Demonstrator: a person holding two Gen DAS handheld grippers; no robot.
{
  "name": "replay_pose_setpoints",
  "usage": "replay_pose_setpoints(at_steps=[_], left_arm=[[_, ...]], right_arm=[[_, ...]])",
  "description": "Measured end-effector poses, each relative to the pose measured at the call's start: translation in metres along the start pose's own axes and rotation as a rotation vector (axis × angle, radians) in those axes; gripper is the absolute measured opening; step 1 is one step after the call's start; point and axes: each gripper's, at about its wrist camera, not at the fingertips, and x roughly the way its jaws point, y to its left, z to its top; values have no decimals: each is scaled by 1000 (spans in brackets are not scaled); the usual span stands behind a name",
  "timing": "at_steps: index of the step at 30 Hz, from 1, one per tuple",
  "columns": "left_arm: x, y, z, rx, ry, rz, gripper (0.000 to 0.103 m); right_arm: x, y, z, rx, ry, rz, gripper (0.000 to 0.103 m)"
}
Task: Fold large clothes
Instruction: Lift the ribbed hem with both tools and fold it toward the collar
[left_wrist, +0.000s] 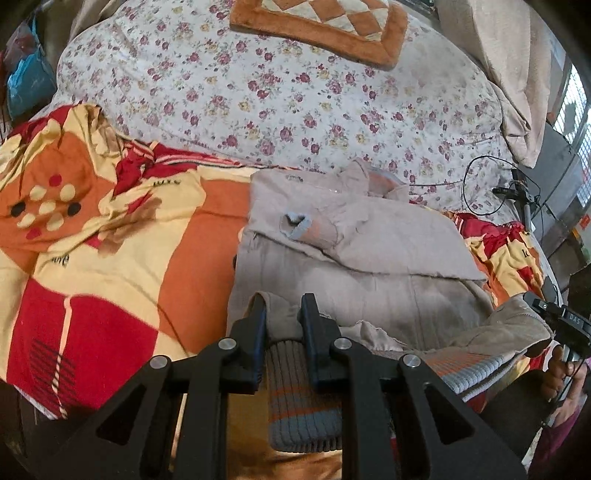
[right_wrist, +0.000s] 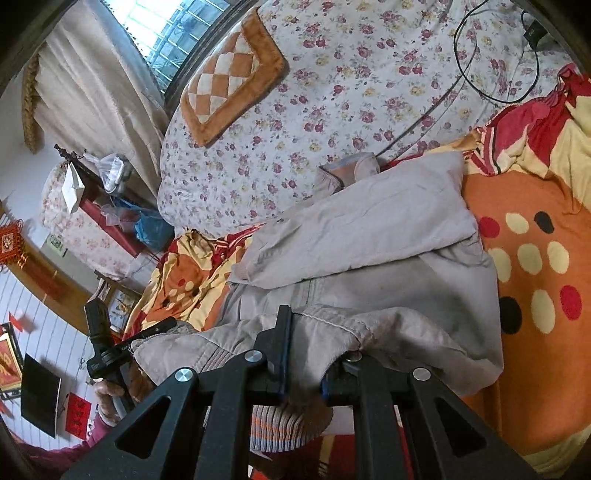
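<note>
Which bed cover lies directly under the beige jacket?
The orange-red patterned blanket, not the white floral quilt behind it; the jacket rests mainly on its orange patches.

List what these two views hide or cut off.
- Left wrist view: the jacket's striped hem runs behind the left tool.
- Right wrist view: the right tool's right finger lies buried under jacket fabric.
- Left wrist view: the right tool is cut off by the edge.
- Both views: jacket front and fastening are folded out of sight.
</note>
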Motion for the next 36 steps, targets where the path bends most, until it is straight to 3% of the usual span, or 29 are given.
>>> replay_pose_setpoints(at_steps=[11,18,23,25,27,30,33,36], left_arm=[[54,-7,75,-78,-64,17,15],[102,-4,119,-128,-79,14,15],[142,4,128,-145,-76,-27,16],[156,6,131,-151,-58,-30,25],[165,6,134,-139,-26,-35,57],[154,9,136,-130,-68,-29,78],[135,13,137,-135,-107,-9,82],[130,15,135,-122,-92,35,82]], right_arm=[[22,-25,55,97,-82,-5,11],[65,-55,109,148,-88,-44,11],[105,-84,135,193,-87,-81,11],[119,-90,139,147,-113,-133,14],[130,-99,138,153,-101,-199,35],[114,-101,142,175,-144,-183,46],[83,-83,144,79,-241,-216,51],[86,-63,138,-48,-165,-226,49]])
